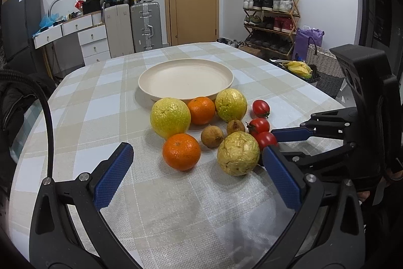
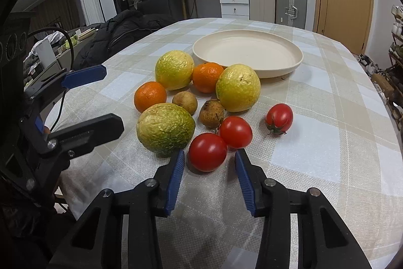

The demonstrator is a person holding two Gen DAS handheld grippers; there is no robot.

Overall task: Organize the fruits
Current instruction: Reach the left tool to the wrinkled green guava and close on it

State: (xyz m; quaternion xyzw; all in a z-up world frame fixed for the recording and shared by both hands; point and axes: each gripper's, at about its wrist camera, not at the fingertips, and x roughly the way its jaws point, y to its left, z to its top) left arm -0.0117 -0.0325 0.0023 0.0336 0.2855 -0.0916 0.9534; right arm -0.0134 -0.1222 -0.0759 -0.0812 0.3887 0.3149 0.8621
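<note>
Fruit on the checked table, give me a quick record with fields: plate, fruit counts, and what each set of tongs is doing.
plate: cream plate, nothing on it, behind the fruit
yellow-green fruits: three, nearest
oranges: two, one
small brown fruits: two, one
tomatoes: three, all on the cloth
right tongs: either side of the nearest tomato, a gap showing at each pad
left tongs: wide open, nothing between them
fruit on plate: none yet

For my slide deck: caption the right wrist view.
Right gripper, jaws not yet touching, straddles the nearest tomato among loose fruit before an empty plate.
</note>
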